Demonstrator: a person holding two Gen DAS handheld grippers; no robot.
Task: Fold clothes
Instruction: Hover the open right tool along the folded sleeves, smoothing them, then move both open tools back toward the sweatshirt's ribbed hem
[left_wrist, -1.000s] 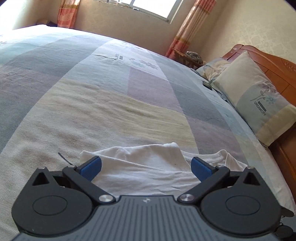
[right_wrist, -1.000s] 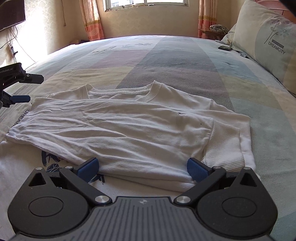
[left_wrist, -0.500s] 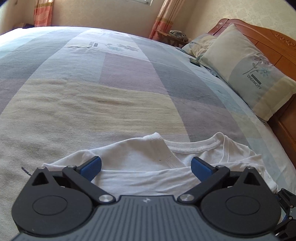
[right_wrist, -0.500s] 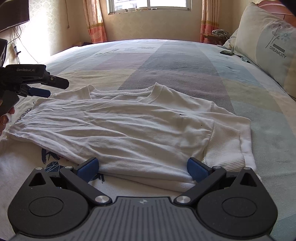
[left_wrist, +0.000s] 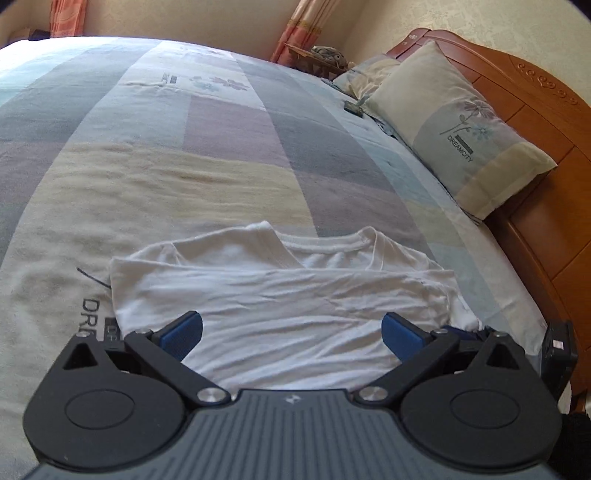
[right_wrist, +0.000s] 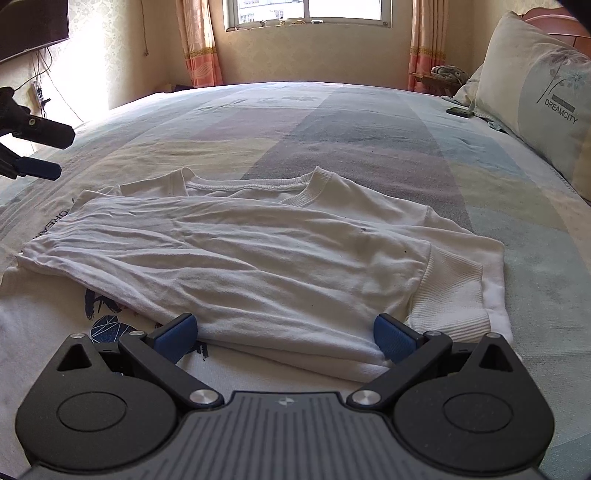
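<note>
A white shirt (right_wrist: 258, 258) lies partly folded on the bed (right_wrist: 369, 122), near its front edge, collar toward the far side and a ribbed cuff turned in at the right. The right tool (right_wrist: 284, 334) hangs low over the shirt's near hem, jaws spread wide and empty. The left tool (left_wrist: 291, 334) sits over the shirt's left part, also wide and holding nothing. A pillow (left_wrist: 461, 125) leans on the headboard (left_wrist: 535, 96).
</note>
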